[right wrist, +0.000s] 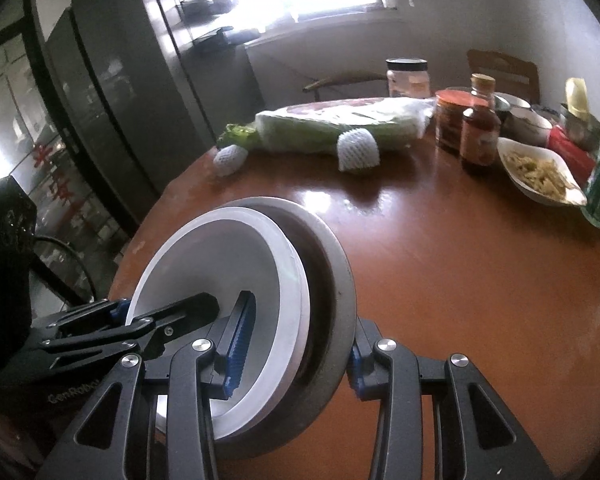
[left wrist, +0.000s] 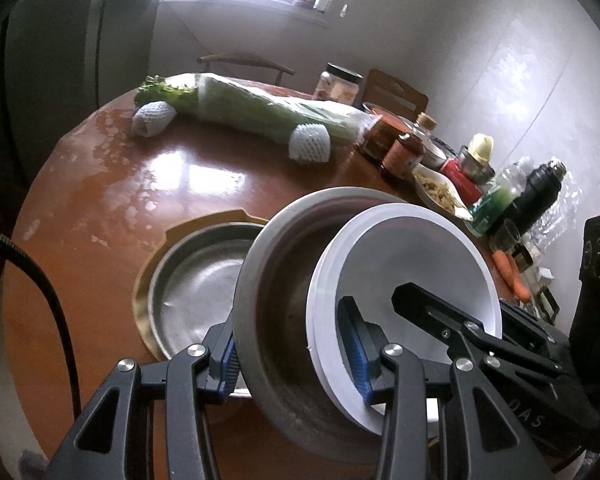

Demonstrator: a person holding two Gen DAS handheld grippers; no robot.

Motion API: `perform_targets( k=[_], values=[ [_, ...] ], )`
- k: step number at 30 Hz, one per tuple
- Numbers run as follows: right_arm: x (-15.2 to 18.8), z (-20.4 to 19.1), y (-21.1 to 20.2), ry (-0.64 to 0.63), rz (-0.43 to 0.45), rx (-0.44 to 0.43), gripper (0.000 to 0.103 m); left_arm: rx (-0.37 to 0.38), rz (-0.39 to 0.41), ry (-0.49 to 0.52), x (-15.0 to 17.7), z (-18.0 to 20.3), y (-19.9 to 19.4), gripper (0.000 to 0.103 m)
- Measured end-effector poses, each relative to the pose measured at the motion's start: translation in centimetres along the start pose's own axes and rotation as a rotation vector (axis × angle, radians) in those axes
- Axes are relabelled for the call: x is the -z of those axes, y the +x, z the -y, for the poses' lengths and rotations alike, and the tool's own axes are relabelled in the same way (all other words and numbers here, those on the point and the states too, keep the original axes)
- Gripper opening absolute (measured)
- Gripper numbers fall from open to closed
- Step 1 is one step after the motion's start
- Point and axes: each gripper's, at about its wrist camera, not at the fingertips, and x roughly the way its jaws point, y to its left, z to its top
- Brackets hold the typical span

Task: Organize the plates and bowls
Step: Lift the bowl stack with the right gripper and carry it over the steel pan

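Observation:
A grey metal bowl (left wrist: pixel 284 280) with a white bowl (left wrist: pixel 412 248) nested in it hangs tilted above the brown round table (left wrist: pixel 100 208). My left gripper (left wrist: pixel 292 360) is shut across the near rims of both bowls. My right gripper (right wrist: pixel 298 356) is shut on the same pair, the white bowl (right wrist: pixel 220 264) inside the metal bowl (right wrist: pixel 332 264), from the opposite side. Each gripper's black fingers show in the other's view, one inside the white bowl. A metal plate (left wrist: pixel 196 280) lies on a gold mat (left wrist: pixel 152 256) just under the left side.
At the table's far side lie wrapped greens (left wrist: pixel 260 108) and two foam-netted fruits (left wrist: pixel 310 144). On the right stand jars (right wrist: pixel 478 140), bottles (left wrist: pixel 540 188), a white dish of food (right wrist: pixel 540 172) and carrots (left wrist: pixel 508 268). Chairs stand behind the table. A black cable (left wrist: pixel 56 312) hangs at the left.

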Motion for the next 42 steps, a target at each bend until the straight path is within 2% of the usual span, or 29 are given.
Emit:
perform_targets(
  k=[26,42],
  values=[
    [-5.0,-5.1,4.5,-0.096,-0.021,-0.054,0.043,-0.058,0.04,-0.071,-3.5,-5.8,-0.9,0.044],
    [-3.9,-3.9,7.1,-0.067,-0.09,-0.048,0.043,-0.061,-0.027,-0.057,-2.9,-6.1,1.9,0.045]
  ],
)
